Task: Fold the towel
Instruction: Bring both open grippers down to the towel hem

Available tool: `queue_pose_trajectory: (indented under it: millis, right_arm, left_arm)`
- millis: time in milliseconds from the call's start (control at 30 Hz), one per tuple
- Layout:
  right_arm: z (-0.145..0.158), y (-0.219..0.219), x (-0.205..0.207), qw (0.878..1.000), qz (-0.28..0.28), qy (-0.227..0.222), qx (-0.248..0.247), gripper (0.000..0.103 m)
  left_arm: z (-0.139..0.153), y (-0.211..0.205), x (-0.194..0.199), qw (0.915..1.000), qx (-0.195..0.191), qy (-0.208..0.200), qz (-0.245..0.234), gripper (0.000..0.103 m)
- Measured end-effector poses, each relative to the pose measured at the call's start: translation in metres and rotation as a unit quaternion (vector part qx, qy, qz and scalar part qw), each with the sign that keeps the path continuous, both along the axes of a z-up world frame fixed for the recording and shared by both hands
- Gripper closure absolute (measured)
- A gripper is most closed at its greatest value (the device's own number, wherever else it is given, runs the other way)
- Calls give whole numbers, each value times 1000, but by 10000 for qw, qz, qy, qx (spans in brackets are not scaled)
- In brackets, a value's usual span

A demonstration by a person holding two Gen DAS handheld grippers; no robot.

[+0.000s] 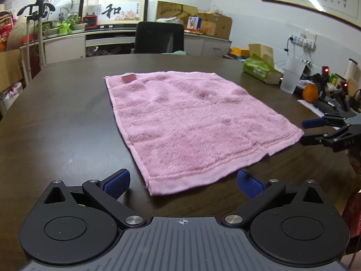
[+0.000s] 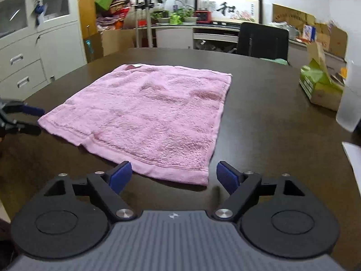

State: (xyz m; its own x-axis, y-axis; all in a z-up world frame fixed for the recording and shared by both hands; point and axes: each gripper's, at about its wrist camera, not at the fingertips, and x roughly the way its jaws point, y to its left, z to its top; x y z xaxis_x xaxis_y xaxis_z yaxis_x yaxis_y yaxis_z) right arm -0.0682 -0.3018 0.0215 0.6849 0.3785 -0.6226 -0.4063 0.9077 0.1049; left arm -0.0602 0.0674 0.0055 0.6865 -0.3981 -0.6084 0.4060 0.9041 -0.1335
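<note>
L gripper sits at the near-left corner of the pink towel – jaws spread wide, nothing between the blue pads but the corner hem lying low ahead of them; pads not touching cloth as far as the L wrist view shows. Towel lies flat & spread on the dark counter, roughly square, a dark red label at its far-left corner, hem band running along the near edge w/ a small notch toward the right. Behind the counter, centre: black chair, framed calligraphy on the shelf behind it. Right of towel: green tissue box, frosted plastic cup, an orange among clutter at the counter edge. R gripper is at the near-right corner of the towel – jaws open wide, holding nothing, towel corner lying just ahead between the two pads, no contact visible. From the L wrist view the R gripper's fingers come in from the right edge, tips just beside the towel's right corner; whether they touch it – can't tell.
</note>
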Motion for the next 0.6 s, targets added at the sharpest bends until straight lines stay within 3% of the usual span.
queue_pose_trajectory:
  millis: [267, 533, 600]
  right_arm:
    - [-5, -3, -3, 9998, -124, -120, -25, 40]
    - [-7, 5, -7, 9992, -134, -214, -317, 42]
    - [-7, 5, -7, 9990, -193, -234, -314, 53]
  left_arm:
    - [-2, -3, 4, 9995, -160, 11, 254, 0]
    - [-2, -12, 4, 9996, 1, -7, 291, 3]
    - [-3, -14, 4, 9993, 27, -19, 361, 4]
